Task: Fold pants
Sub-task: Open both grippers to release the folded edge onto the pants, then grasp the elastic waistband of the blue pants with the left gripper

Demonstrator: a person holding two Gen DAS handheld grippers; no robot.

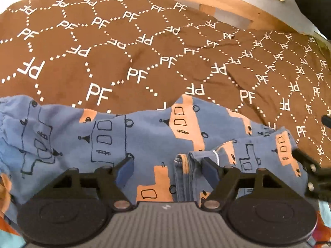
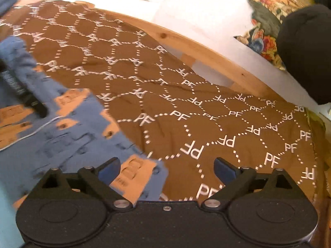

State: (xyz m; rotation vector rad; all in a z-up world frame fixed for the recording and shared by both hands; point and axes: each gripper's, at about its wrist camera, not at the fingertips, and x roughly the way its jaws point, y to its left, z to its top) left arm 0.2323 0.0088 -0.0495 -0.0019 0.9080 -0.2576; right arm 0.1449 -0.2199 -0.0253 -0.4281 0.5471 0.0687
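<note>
Your left gripper (image 1: 167, 168) stands wide open above the pants (image 1: 115, 136). Its blue pads (image 1: 125, 170) press on nothing; the cloth lies under and between them, released. The folded hem edges of the pants sit just inside the right-hand pad.

Your right gripper (image 2: 167, 170) is also spread wide and empty. Its left pad is over the corner of the pants (image 2: 68, 142); its right pad is over bare blanket (image 2: 186, 107).

The pants are blue with orange blocks and black line drawings of vehicles. They lie flat on the near part of the brown blanket (image 1: 144, 47), stretched from left to right in the left wrist view. The right wrist view is blurred over the pants.

The blanket bears the white letters "PF", repeated inside dotted white hexagons.

A wooden rail (image 2: 186, 41) borders the far side of the blanket. Beyond it lie a white surface, a bright patterned cloth (image 2: 262, 29) and a black rounded object (image 2: 306, 51). A thin white cord (image 2: 39, 129) crosses the pants near the other gripper's finger.
</note>
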